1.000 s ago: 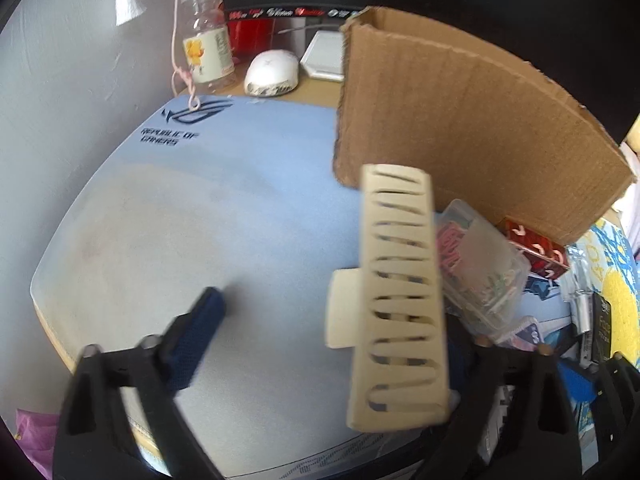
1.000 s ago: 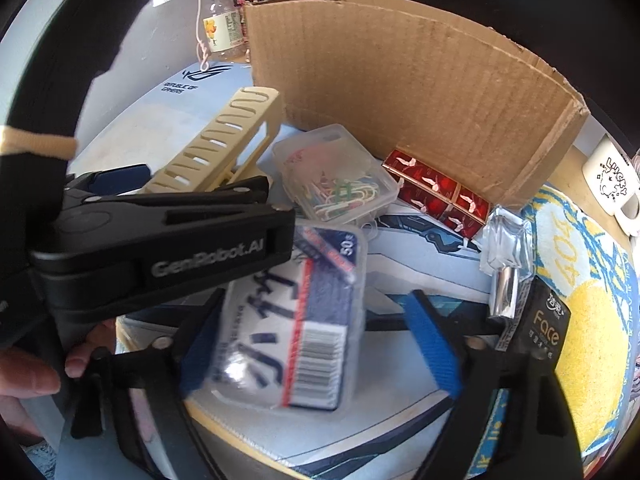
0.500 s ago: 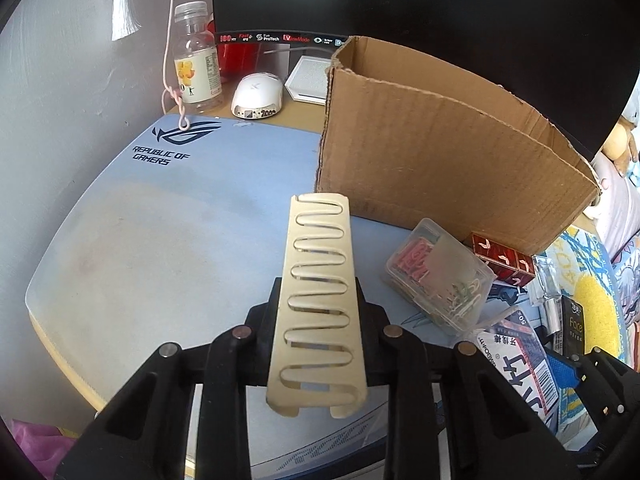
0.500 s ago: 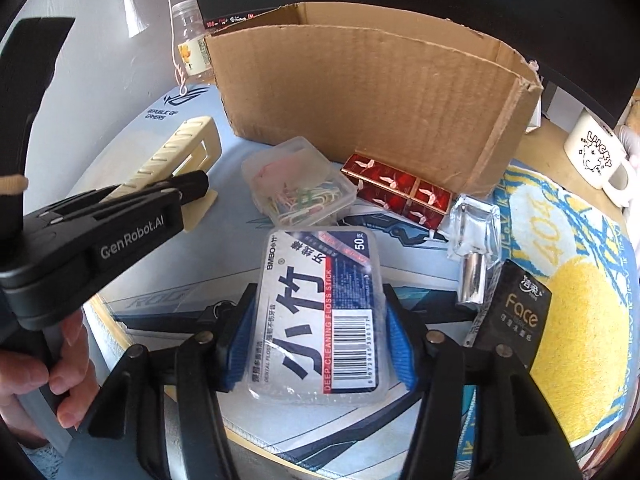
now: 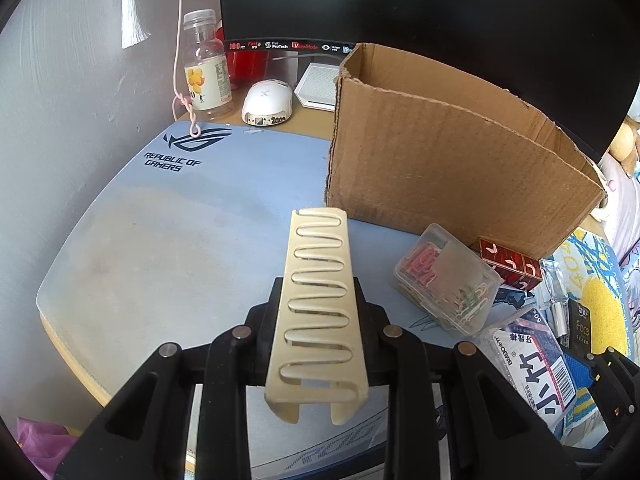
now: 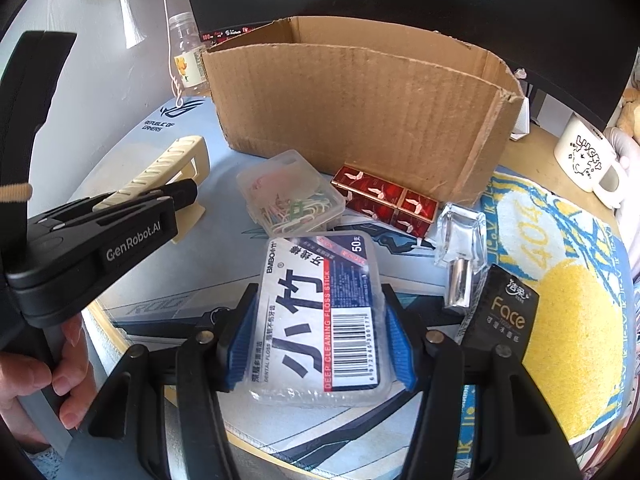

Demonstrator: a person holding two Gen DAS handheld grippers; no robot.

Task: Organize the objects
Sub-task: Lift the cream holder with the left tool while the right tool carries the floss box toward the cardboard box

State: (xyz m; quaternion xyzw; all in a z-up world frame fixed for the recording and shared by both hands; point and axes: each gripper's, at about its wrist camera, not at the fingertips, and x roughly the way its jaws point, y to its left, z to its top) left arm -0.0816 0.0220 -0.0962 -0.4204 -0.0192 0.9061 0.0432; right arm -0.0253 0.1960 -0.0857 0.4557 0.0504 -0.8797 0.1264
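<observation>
My left gripper [image 5: 318, 296] is shut on a cream slotted plastic holder [image 5: 316, 248], which sticks out forward over the blue desk mat [image 5: 160, 240]. In the right wrist view that holder [image 6: 168, 160] shows at the left in the left gripper's black jaws. My right gripper [image 6: 318, 344] is shut on a clear dental floss box [image 6: 320, 308], its blue pads [image 6: 240, 344] pressing both long sides. The open cardboard box [image 6: 360, 108] stands behind both. Loose in front of it lie a paper clip case [image 6: 292, 196] and a red box [image 6: 384, 200].
A glass bottle [image 6: 460, 248] and a black Face pack [image 6: 504, 312] lie right of the floss box on a yellow-blue cloth. A white mug [image 6: 584, 160] stands far right. A drink bottle [image 5: 206, 68], a white mouse [image 5: 266, 102] and a monitor are behind. A hand [image 6: 36, 368] holds the left gripper.
Both sets of jaws closed: the left onto the cream holder, the right onto the floss box. The holder now points straight ahead between the left fingers.
</observation>
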